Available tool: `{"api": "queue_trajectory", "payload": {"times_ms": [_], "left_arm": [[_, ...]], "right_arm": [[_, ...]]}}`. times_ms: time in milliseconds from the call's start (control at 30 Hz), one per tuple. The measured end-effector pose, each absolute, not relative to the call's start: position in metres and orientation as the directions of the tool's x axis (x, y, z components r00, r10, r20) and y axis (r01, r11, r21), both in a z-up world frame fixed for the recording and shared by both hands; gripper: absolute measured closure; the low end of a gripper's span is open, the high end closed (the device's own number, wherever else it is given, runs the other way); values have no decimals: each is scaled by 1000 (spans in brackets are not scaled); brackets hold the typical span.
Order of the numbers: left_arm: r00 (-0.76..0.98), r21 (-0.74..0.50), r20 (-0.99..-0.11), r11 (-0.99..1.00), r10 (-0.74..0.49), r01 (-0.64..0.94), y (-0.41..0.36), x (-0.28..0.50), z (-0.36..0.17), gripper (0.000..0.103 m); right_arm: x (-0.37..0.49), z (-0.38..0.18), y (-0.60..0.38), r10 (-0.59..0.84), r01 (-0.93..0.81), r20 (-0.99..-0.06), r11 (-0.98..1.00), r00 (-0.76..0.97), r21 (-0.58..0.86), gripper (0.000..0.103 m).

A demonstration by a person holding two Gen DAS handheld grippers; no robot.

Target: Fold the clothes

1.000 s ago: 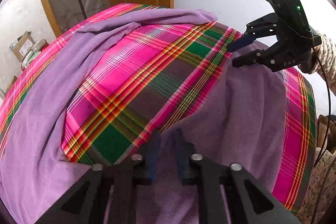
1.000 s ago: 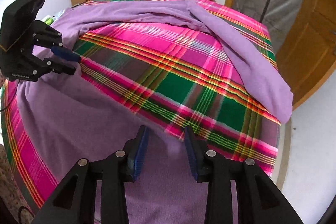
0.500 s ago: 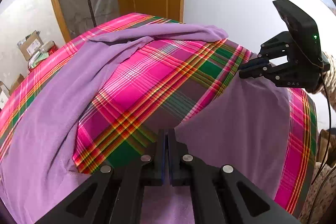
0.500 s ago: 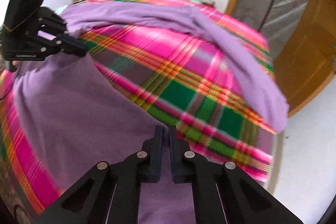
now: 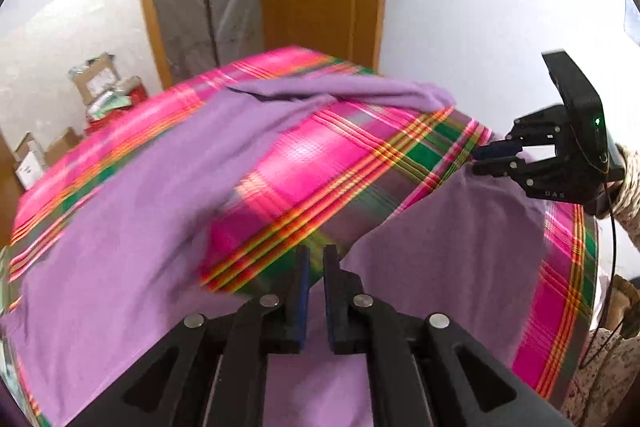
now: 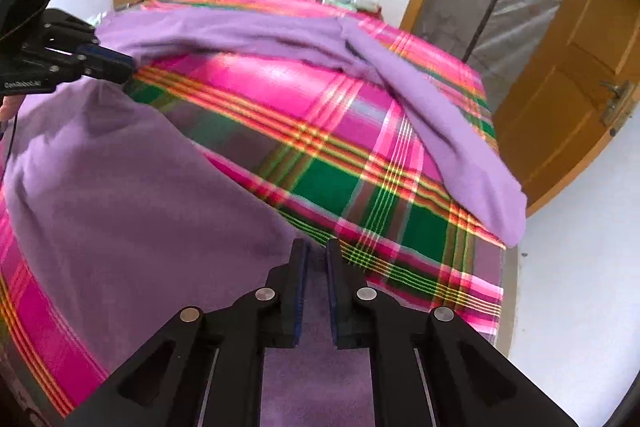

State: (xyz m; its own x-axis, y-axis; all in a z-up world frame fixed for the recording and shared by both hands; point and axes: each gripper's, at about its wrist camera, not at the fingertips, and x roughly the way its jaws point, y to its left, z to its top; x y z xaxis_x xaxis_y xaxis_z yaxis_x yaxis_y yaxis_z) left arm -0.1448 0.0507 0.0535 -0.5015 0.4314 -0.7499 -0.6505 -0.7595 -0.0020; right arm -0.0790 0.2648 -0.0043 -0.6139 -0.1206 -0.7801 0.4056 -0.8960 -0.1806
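Jaws of both grippers (image 5: pixel 314 269) (image 6: pixel 316 267) pinch soft purple cloth (image 5: pixel 452 259) over plaid sheet (image 5: pixel 320 163).

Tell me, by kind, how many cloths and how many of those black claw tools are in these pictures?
Purple garment: 1
Pink plaid bedsheet: 1
Black grippers: 2, the left gripper and the right gripper, each shut on the purple garment's edge
Total: 4

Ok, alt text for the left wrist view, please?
The left gripper is closed on the near edge of a purple garment spread over a pink plaid sheet. The right gripper pinches the same edge at right.
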Motion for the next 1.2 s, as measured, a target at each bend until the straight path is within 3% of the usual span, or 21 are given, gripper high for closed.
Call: {"api": "queue_trajectory", "payload": {"times_ms": [167,300,500,900,1100,1200], "left_arm": [[-573,1,-731,-839,371,-544,-5,-115,68,90],[-617,15,-748,-922,246,-386,-59,-83,65,83],[-608,-46,-781,-984,142,-170,-131,-51,43,83],[-601,-125,-791,-992,117,-28,-180,-16,13,83],[-636,-240,-760,-967,134,83,-218,-2,15,83],[-643,-325,-744,-939,182,111,-232,-2,12,83]], "right_arm": [[-51,13,243,-180,429,-741,-889,-647,-158,84],[-31,16,209,-295,528,-726,-842,-621,-109,82],[-18,-5,151,-396,636,-750,-770,-529,-42,82],[14,-17,114,-362,675,-798,-734,-482,-75,82],[27,-8,93,-403,693,-746,-713,-530,-107,78],[22,-22,81,-406,707,-778,-704,-480,-69,78]]}}
